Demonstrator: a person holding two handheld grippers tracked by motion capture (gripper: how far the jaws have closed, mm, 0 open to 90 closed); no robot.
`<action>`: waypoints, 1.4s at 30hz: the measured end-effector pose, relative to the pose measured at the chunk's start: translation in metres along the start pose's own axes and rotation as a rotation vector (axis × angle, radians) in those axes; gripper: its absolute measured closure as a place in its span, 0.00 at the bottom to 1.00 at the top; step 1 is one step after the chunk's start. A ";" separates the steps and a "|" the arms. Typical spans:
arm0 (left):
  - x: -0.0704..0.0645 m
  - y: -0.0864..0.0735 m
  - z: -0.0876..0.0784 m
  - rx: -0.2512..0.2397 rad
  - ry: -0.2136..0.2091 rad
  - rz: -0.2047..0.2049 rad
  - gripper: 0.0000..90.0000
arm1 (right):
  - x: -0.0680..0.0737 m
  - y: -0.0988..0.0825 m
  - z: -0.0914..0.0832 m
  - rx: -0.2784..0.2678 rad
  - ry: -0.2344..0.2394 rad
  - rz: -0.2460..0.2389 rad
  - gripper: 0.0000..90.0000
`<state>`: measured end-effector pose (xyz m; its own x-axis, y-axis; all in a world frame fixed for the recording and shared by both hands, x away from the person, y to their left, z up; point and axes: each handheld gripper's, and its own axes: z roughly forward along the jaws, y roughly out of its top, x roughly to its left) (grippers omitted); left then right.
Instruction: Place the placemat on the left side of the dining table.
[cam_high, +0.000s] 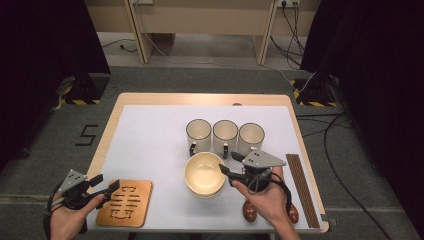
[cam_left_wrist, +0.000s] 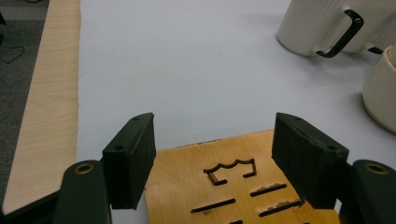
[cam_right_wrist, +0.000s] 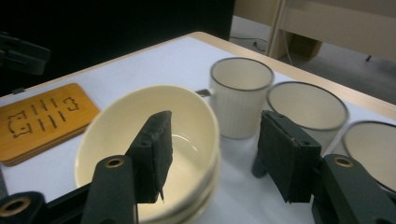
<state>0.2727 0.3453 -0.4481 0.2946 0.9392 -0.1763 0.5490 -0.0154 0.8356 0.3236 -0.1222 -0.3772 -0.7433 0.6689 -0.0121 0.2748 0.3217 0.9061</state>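
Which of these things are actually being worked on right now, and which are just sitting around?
In hand:
- cream bowl, its rim between the open right gripper
- wooden trivet, under the open left gripper

Lying about:
- three mugs
- chopsticks
- brown spoons

Bowl (cam_high: 204, 173) before three mugs (cam_high: 225, 135) (wooden trivet (cam_high: 125, 202) left).

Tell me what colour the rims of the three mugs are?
Dark, nearly black, on cream mugs; clearest in the right gripper view.
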 end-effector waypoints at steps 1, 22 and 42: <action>0.001 -0.001 0.001 0.001 0.001 -0.004 0.33 | 0.000 0.000 0.000 0.000 0.000 0.000 0.50; 0.010 -0.009 0.006 0.047 0.025 -0.027 0.33 | 0.055 0.029 0.057 0.028 0.170 -0.102 0.50; 0.015 -0.012 0.007 0.073 0.031 -0.048 0.34 | 0.107 0.027 0.102 0.099 0.305 -0.187 0.49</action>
<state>0.2756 0.3575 -0.4647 0.2430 0.9497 -0.1977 0.6180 0.0055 0.7862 0.3137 0.0259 -0.3971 -0.9297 0.3667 -0.0339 0.1632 0.4928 0.8547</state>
